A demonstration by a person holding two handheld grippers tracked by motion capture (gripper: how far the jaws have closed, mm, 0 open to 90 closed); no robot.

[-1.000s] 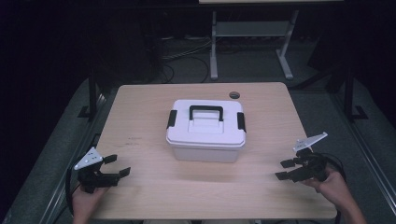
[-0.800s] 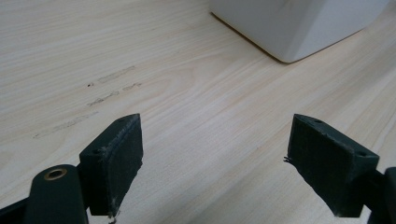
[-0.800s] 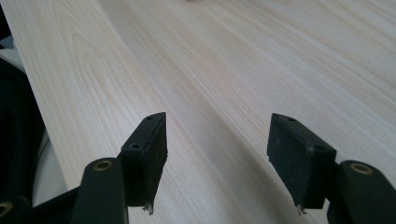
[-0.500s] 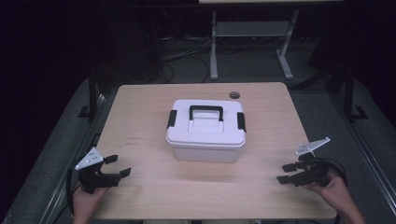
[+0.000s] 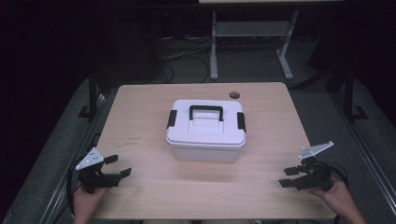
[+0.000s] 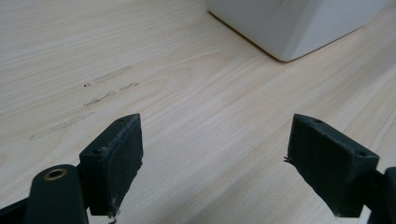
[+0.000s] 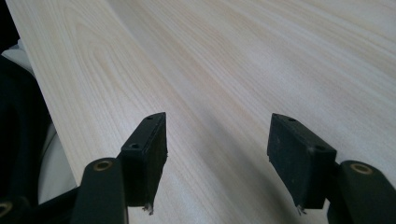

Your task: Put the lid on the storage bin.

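White lidded box (image 5: 206, 130) at table (image 5: 140, 107) centre, black handle (image 5: 206, 110) folded flat on lid, black latches at both ends. Left gripper (image 5: 117, 167) near left, right gripper (image 5: 288, 177) near right; both jaws spread, empty, well apart from box. Likely rigid, smooth plastic, light; grasp by handle or latches.

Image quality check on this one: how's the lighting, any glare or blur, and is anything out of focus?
High view: table evenly lit, dark surroundings, white box slightly soft, with a soft shadow in front. Left gripper view: wood grain sharp, left claw crisp, box corner a little washed out. Right gripper view: mild sheen on the wood, right claw sharp.
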